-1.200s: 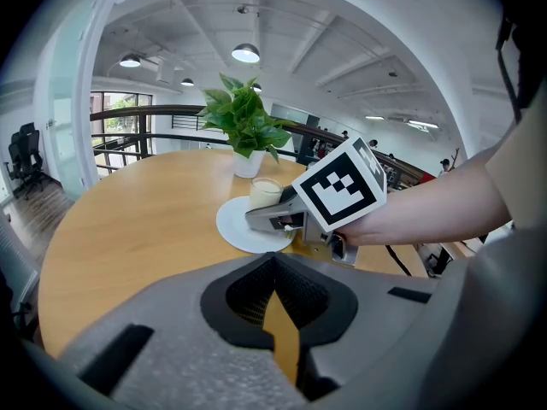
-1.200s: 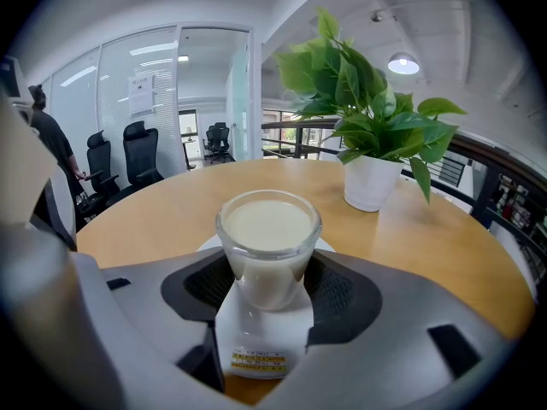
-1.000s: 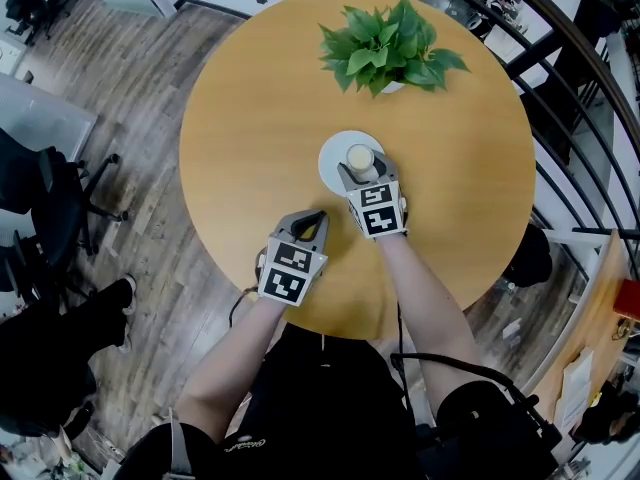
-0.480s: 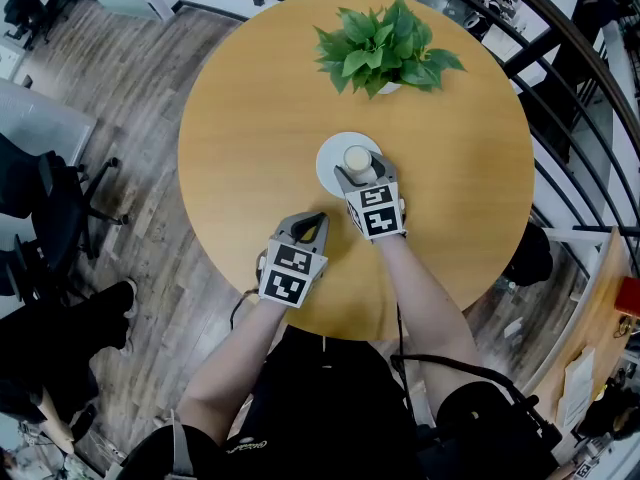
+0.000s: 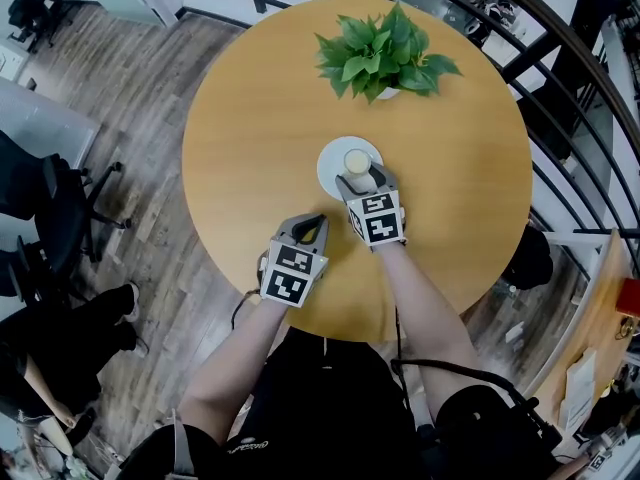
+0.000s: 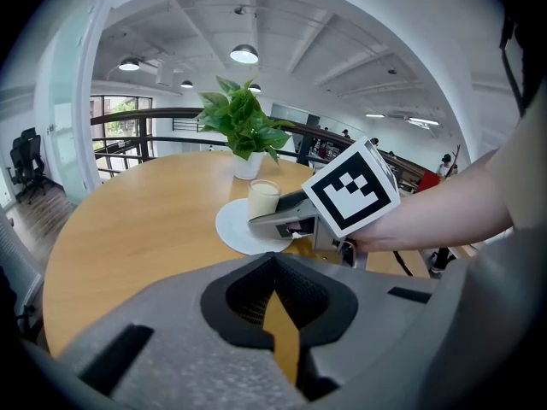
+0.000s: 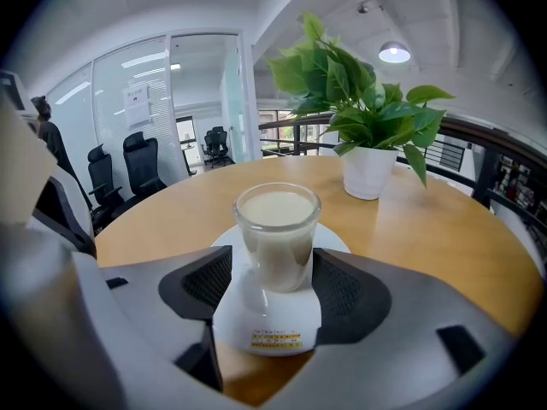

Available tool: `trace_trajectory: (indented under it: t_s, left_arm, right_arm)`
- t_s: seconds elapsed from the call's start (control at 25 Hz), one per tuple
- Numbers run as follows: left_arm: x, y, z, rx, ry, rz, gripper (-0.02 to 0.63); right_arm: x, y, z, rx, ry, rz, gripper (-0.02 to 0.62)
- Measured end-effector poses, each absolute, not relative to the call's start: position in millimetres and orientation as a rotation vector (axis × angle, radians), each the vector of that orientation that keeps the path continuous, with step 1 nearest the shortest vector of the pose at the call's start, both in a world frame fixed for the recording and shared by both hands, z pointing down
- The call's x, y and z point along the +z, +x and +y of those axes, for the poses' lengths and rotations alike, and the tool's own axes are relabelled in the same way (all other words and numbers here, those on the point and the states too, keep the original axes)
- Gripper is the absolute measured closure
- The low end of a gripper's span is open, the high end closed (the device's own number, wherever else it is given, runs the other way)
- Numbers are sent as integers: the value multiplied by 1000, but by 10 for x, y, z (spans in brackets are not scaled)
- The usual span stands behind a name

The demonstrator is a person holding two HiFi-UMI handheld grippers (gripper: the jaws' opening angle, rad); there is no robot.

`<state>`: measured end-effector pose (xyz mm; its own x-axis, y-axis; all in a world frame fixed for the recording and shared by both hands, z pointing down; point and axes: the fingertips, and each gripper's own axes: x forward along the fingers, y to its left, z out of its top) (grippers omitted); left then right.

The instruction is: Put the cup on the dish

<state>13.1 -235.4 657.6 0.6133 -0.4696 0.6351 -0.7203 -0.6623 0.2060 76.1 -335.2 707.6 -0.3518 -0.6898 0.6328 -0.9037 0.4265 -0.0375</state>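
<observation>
1. Squarely on the white dish [image 7: 248,301] stands the cup [image 7: 276,229], a clear glass filled with pale, milky liquid. It is upright, with its long axis vertical and its open mouth pointing up.
2. The dish lies flat near the middle of a round wooden table [image 5: 250,118].
3. The right gripper [image 7: 275,267] has its jaws spread, one at each side of the cup's lower half, close beside the glass without squeezing it.
4. The left gripper [image 6: 273,267] sits nearer the person, jaws pressed together with nothing between them.
5. A leafy potted plant [image 5: 380,43] stands beyond the dish.
</observation>
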Motion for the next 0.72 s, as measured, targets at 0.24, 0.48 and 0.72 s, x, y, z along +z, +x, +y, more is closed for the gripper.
trace_trajectory:
  t_s: [0.24, 0.48, 0.72]
  left_arm:
    - [6524, 166, -2351, 758, 2399, -951, 606]
    - [6240, 272, -2325, 731, 2449, -962, 606]
    - [5828, 395, -2348, 677, 2525, -980, 606]
  right_arm:
    - [7046, 815, -3193, 545, 1348, -2135, 319]
    - [6732, 902, -2940, 565, 1389, -2162, 322]
    - [6081, 1025, -2715, 501, 1477, -2233, 405]
